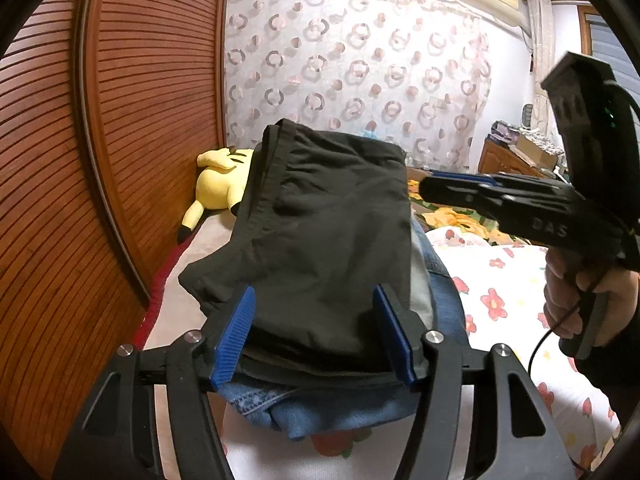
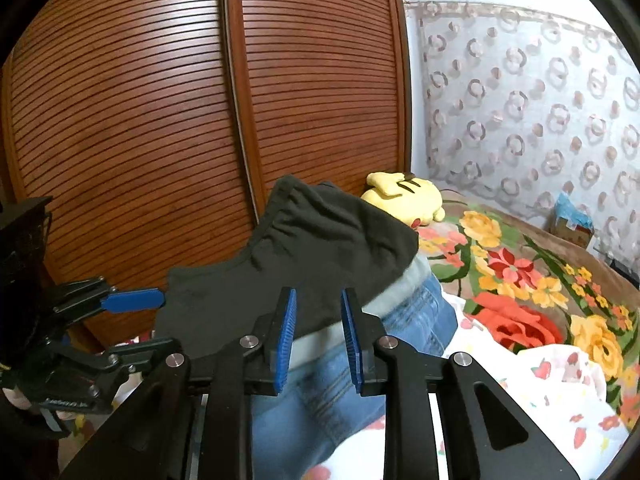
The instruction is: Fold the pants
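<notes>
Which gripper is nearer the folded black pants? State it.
Left. The left gripper straddles the near edge of the black pants, open; the right gripper hangs just off their right side, apart.

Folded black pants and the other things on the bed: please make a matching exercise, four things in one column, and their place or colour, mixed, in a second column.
Things:
1. folded black pants
2. folded blue denim jeans
3. yellow plush toy
4. slatted brown wooden wardrobe door

Descriptions:
A. lying by the wardrobe, beyond the stack
B. top of the stack
C. upright beside the bed
D. under the black garment

Pairs: 1-B, 2-D, 3-A, 4-C
</notes>
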Demonstrator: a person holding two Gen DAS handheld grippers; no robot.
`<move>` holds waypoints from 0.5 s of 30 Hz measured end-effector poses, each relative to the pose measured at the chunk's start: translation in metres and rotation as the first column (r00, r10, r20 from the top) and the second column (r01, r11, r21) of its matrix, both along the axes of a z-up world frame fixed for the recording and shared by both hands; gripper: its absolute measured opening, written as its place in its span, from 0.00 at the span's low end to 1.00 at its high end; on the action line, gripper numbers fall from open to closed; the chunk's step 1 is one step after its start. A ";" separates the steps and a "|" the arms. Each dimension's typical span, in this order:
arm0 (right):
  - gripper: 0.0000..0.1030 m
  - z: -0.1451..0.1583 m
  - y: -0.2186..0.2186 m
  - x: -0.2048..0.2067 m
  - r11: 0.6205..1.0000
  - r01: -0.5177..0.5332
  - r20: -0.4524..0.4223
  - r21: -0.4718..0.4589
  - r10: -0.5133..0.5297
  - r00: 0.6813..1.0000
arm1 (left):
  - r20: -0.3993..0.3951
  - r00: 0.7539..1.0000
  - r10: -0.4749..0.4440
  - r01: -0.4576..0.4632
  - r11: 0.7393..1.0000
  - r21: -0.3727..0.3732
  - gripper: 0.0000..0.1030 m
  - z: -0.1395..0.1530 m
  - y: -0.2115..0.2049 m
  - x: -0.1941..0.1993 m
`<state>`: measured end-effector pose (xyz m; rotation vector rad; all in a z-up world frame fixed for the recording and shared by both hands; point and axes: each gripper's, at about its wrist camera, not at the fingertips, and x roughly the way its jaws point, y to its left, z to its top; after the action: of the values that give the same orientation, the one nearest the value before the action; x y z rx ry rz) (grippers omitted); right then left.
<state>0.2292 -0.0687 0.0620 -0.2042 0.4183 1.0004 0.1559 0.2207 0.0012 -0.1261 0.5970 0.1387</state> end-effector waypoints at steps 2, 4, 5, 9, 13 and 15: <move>0.26 0.000 -0.008 -0.008 1.000 0.008 0.007 0.006 -0.008 1.000 | 0.004 1.000 -0.001 0.001 1.000 0.009 0.60 0.002 -0.003 -0.002; 0.27 0.000 -0.015 -0.016 1.000 0.015 0.012 0.013 -0.015 1.000 | 0.014 1.000 -0.004 0.003 1.000 0.017 0.67 0.005 -0.007 -0.006; 0.28 0.000 -0.019 -0.020 1.000 0.017 0.011 0.016 -0.017 1.000 | 0.026 1.000 -0.002 0.002 1.000 0.020 0.72 0.008 -0.008 -0.009; 0.29 0.000 -0.032 -0.034 0.999 0.029 0.017 0.024 -0.029 0.999 | 0.068 0.998 0.011 -0.013 0.999 0.032 0.79 0.018 -0.013 -0.019; 0.36 0.004 -0.042 -0.048 0.998 0.044 0.025 0.036 -0.045 0.999 | 0.097 0.995 0.022 -0.029 0.998 0.064 0.89 0.028 -0.020 -0.028; 0.42 0.005 -0.047 -0.054 0.997 0.055 0.026 0.046 -0.056 0.998 | 0.121 0.993 0.019 -0.026 0.998 0.057 0.92 0.033 -0.022 -0.035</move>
<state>0.1751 -0.1158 0.0670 -0.1646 0.3743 0.9506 0.1211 0.1991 0.0338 -0.0840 0.4713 0.1691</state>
